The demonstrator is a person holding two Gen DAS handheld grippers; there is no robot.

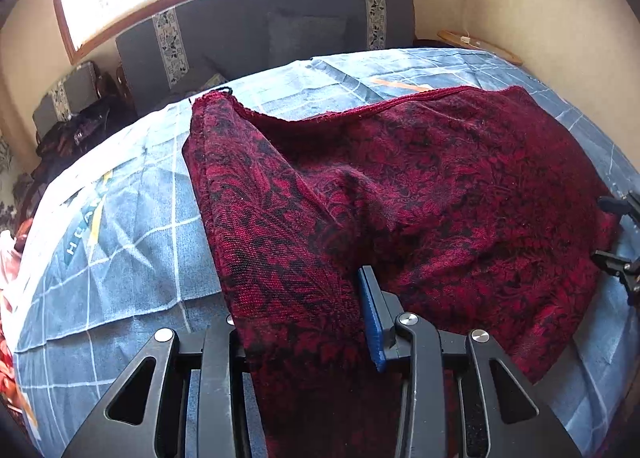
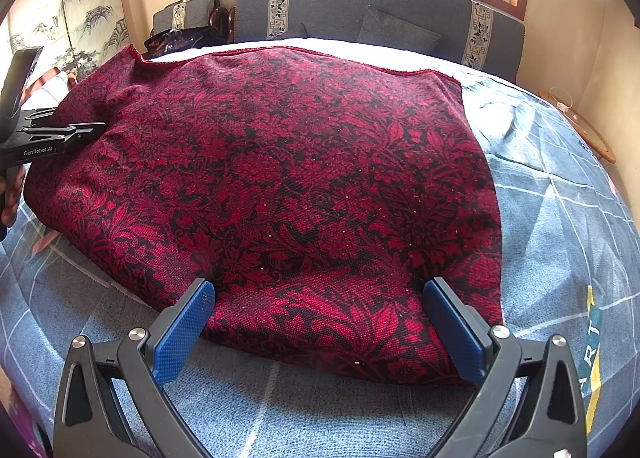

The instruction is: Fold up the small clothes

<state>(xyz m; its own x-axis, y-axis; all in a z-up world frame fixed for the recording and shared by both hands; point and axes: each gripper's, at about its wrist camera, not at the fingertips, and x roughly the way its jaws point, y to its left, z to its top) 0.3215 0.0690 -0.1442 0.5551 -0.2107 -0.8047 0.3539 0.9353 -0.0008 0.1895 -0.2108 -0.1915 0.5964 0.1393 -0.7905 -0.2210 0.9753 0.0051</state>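
Left hand-held gripper [image 1: 304, 322] pads buried in red cloth [image 1: 400, 185].

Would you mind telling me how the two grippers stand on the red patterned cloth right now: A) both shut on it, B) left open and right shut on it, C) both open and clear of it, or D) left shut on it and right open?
D: the left gripper pinches a lifted fold of the red cloth, while the right gripper has its blue pads spread wide at the near edge.

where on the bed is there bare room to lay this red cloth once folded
Bare blue bedspread lies right of the red cloth, toward the wall, and on the near strip before the right tool. Left of the cloth, beside the left tool, another patch. The middle is covered.
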